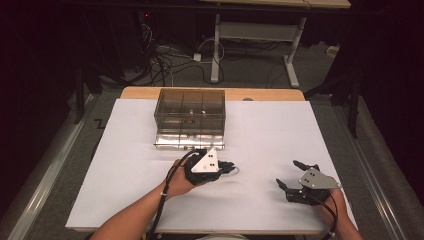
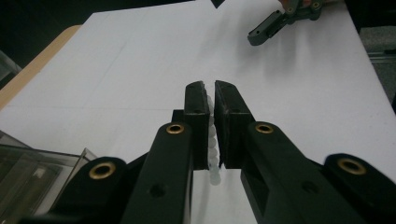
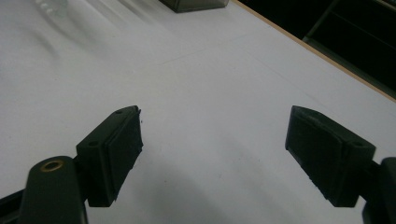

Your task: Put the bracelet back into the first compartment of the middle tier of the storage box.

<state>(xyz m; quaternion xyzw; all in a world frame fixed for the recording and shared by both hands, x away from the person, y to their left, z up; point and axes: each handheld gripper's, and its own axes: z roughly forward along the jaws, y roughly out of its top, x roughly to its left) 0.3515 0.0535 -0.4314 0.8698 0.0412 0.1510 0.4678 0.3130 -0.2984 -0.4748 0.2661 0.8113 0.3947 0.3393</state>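
- The string of translucent white beads (image 2: pixel 213 140) sits pinched between the pads of your left gripper (image 2: pixel 209 88). It runs along the narrow gap between the two jaws, and its lower end hangs out of the gap above the white sheet.
- Your left gripper is closed almost fully on the beads; only a thin slit remains between the pads. In the high view, your left gripper (image 1: pixel 231 166) is held just in front of the clear plastic box, with its jaws pointing to the right.
- Your right gripper (image 3: pixel 212 154) has its jaws spread wide apart and nothing between them. In the high view it (image 1: pixel 290 175) rests near the right front part of the sheet, well apart from your left gripper.
- The clear plastic box (image 1: pixel 189 111) stands at the far middle of the sheet. Inner walls divide it into compartments, and its front flap lies folded down on the sheet.
- The white sheet (image 1: pixel 265 130) covers most of the wooden table (image 1: pixel 140 92), whose bare far edge shows behind the box.
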